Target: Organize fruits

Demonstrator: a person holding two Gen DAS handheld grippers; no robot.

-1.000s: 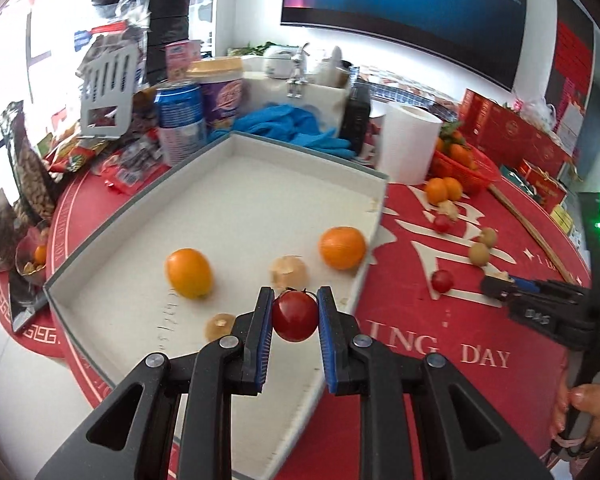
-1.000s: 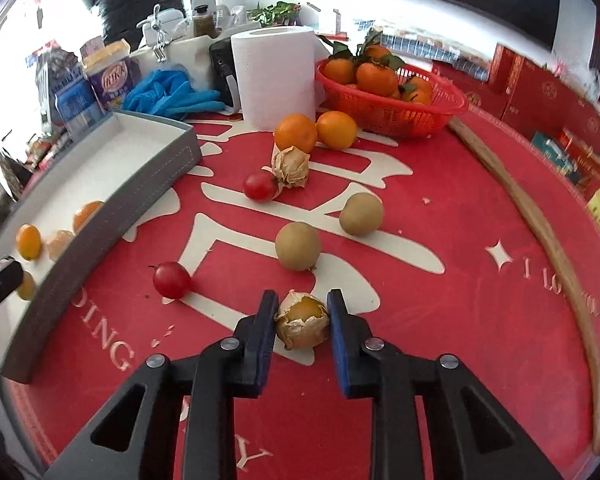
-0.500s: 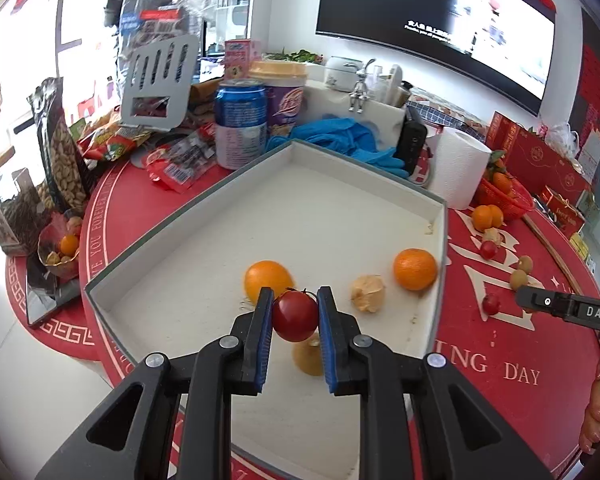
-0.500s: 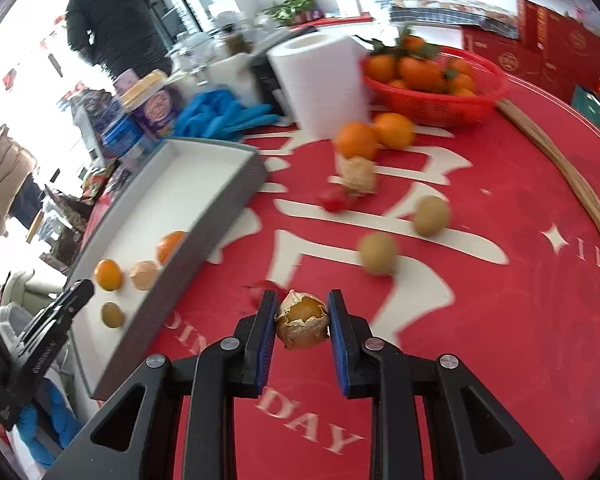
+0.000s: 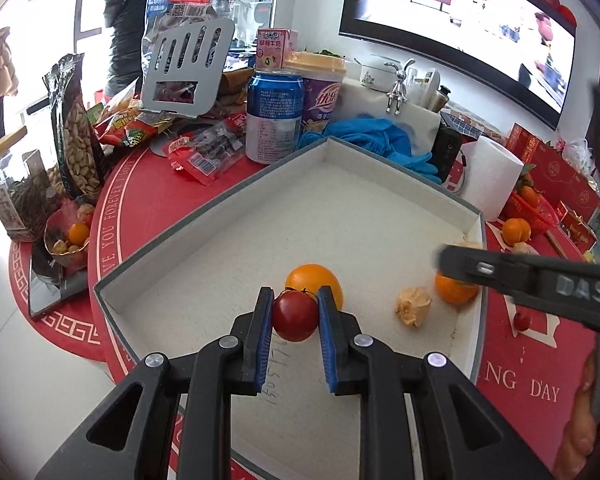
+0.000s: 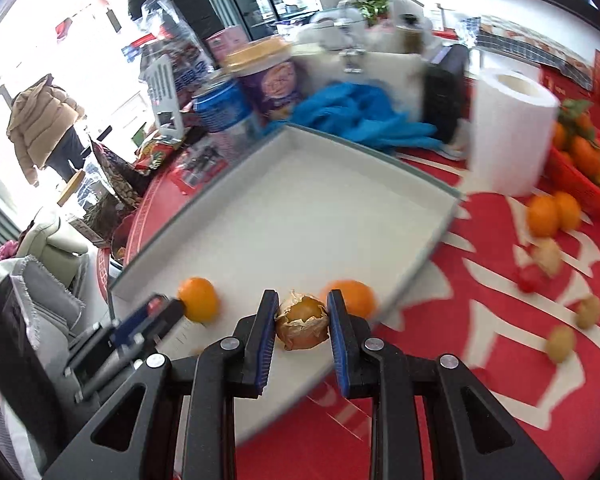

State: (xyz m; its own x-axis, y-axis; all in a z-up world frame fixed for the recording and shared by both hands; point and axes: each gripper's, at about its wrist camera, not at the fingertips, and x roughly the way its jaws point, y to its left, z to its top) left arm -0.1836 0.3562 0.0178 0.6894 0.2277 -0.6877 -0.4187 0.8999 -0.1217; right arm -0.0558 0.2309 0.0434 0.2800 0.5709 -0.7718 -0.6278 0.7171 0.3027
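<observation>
**Both grippers over the tray, each carrying a fruit**

A round red table point(image 5: 152, 208) with white lettering carries a shallow grey-walled tray point(image 5: 380, 168) with a white floor; snack bags, a blue can point(image 5: 275, 116) and a paper roll point(image 6: 508, 136) crowd the table's far edge.

The left gripper point(image 5: 295, 312) reaches in low from the tray's near edge, its blue-padded jaws clenched on a red tomato point(image 5: 295, 313) held above the tray floor. Just behind it lies an orange point(image 5: 314, 280), partly hidden by the tomato and one finger. A husked fruit point(image 5: 414, 305) and a second orange point(image 5: 456, 290) sit by the tray's right wall.

The right gripper point(image 6: 302, 322) comes in over the near right wall, jaws grasping a papery husked physalis point(image 6: 302, 322). In the left view its black body crosses from the right edge and covers part of the second orange. The right view is motion-blurred; loose fruit on the table beyond the tray is hard to make out.
</observation>
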